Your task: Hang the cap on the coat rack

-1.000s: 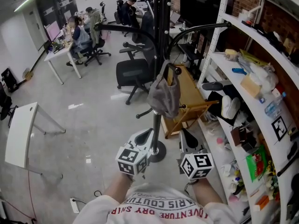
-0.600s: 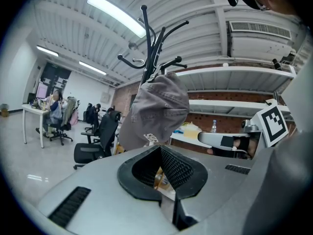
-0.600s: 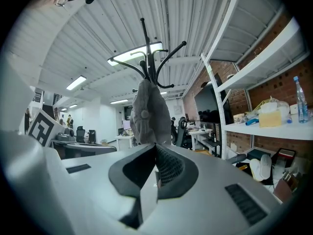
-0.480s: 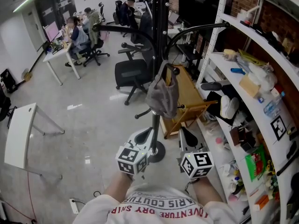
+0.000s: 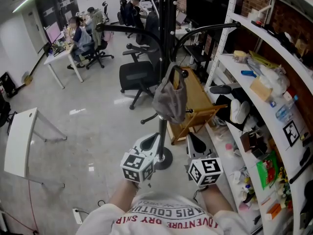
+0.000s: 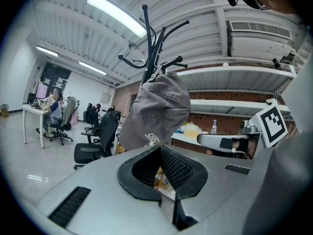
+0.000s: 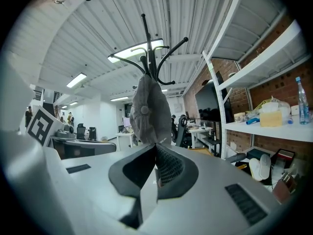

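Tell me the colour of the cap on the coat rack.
The cap is grey, clearest in the left gripper view.

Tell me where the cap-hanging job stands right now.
Done: the grey cap hangs from a hook on the black coat rack, free of both grippers. In hand: nothing; the left gripper and right gripper sit low by the person's body, jaws together and empty. Left: nothing visible; the job looks finished.

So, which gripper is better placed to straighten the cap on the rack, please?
Right, marginally: the cap hangs from a hook right of the pole, straight ahead of the right gripper. It and the left gripper are shut and empty.
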The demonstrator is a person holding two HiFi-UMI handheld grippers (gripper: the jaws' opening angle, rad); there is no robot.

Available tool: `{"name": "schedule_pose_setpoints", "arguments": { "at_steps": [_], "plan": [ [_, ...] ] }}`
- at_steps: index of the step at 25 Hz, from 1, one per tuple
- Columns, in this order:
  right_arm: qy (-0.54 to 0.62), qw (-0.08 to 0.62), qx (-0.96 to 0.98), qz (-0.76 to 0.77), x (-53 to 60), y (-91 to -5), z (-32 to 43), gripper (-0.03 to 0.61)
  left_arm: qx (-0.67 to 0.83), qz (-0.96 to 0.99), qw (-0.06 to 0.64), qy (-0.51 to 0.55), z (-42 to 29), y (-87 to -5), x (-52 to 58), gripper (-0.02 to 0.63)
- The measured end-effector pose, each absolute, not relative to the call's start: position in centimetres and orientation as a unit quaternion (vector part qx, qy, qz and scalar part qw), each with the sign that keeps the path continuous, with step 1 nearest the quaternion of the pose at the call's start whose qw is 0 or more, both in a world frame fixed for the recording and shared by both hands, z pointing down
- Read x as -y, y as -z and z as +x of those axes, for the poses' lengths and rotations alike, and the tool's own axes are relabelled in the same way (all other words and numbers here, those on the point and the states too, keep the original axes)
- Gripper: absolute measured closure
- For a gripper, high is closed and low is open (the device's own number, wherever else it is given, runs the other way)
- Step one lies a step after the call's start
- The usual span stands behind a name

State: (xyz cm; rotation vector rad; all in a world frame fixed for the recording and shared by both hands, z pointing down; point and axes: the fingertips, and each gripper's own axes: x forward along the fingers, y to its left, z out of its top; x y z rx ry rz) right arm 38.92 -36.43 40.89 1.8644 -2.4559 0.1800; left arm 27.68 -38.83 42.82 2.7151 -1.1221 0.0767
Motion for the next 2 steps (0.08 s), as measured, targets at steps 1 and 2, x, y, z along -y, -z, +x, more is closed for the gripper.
{"name": "schedule_pose_setpoints", "arguments": {
  "at_steps": [1, 2],
  "plan": [
    [-0.058, 0.028, 0.794, 0.604, 36.47, -41.00, 38.93, 0.563, 0.379, 0.919, 0.101, -0.025, 27.62, -42.84, 38.80, 0.607],
    [-0.058, 0.030, 0.793, 0.605, 36.51, -41.10, 38.95, 0.563, 0.379, 0.920, 0.100, -0.024, 27.56, -42.85, 38.77, 0.607]
  ]
}}
